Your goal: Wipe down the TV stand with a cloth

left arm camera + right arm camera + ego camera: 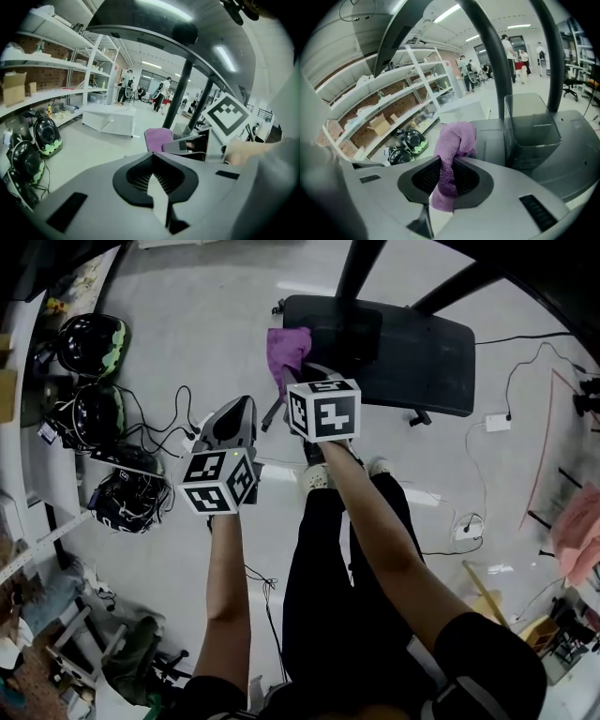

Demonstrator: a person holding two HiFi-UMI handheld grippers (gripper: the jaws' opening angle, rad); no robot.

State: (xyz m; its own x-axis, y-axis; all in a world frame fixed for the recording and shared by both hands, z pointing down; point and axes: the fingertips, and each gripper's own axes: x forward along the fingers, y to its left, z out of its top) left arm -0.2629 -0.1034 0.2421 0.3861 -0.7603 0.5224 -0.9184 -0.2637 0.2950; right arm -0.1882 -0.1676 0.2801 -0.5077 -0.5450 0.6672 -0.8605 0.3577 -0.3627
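Note:
The TV stand's dark flat base (412, 352) lies on the grey floor, with two dark posts (361, 268) rising from it. My right gripper (286, 390) is shut on a purple cloth (286, 348), which rests at the base's left corner. In the right gripper view the cloth (452, 145) hangs pinched between the jaws of my right gripper (440, 187), just before the base (576, 140). My left gripper (246, 404) hovers over the floor to the left, jaws together and empty. From the left gripper (157, 187) I see the cloth (157, 138) ahead.
Several dark helmets (89, 343) and tangled cables (155, 427) lie on the floor at left below white shelving (51, 70). A white adapter (497, 423) and cords lie right of the base. A low white platform (110, 119) stands farther off, with people in the distance.

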